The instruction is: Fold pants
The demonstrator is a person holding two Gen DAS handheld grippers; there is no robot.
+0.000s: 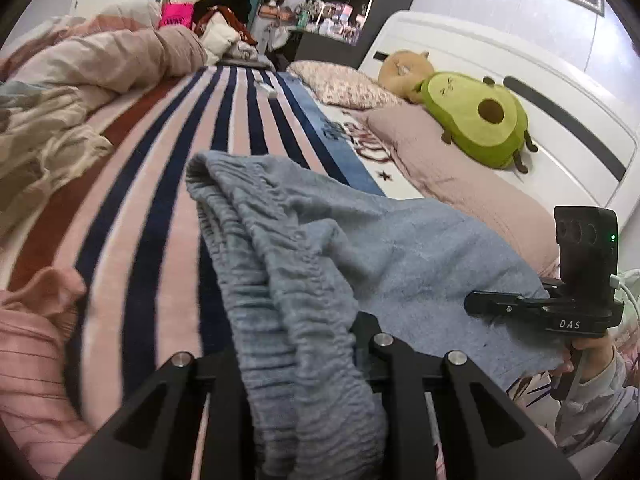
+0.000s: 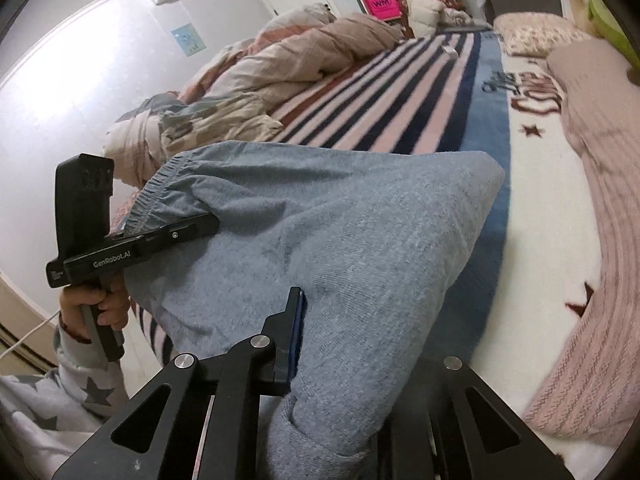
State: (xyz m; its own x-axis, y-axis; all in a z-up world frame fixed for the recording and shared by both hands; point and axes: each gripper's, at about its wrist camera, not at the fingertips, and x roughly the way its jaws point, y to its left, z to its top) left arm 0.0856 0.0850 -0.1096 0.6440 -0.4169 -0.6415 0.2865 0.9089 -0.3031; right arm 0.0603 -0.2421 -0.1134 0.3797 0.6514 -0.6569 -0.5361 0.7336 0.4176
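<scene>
Holding the grey-blue pants raised off the striped blanket, we are at the lift that opens the fold. On the left, our left gripper is clamped on the gathered waistband and angled downward. On the right, our right gripper is pinched shut on the plain cloth at the same downward angle, and the garment hangs stretched between the two. Next, we judge, both grippers should carry the raised edge across together, keeping it taut, then lay it flat on the blanket.
</scene>
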